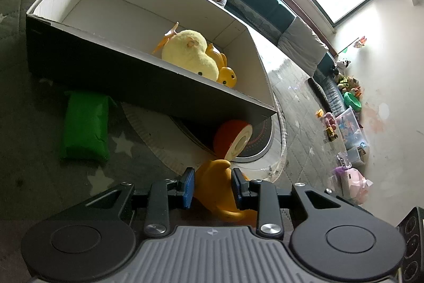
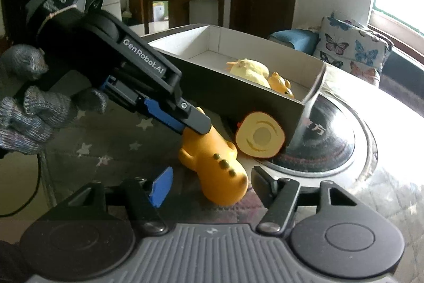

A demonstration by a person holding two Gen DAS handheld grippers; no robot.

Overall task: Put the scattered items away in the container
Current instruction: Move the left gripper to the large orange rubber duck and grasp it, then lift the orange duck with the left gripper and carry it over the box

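Note:
An orange rubber toy with raised spots (image 2: 220, 171) lies on the star-patterned cloth in front of the box. My left gripper (image 1: 213, 187) is shut on one end of the toy (image 1: 214, 192), its blue pads pressing both sides. The right wrist view shows this gripper (image 2: 197, 123) reaching in from the left. The toy's other end sits between the jaws of my right gripper (image 2: 213, 186), which is open, with a gap at the blue pad. The box (image 1: 148, 81), white inside and dark outside, holds a yellow plush duck (image 1: 188, 52) and a small orange duck (image 1: 226, 76).
An orange round toy with a cream face (image 2: 259, 135) leans against the box's (image 2: 238, 94) near corner, on a black disc with a chrome rim (image 2: 331, 139). A green packet (image 1: 84, 129) lies left of the box. A gloved hand (image 2: 31, 108) holds the left gripper. A butterfly cushion (image 2: 352, 49) sits behind.

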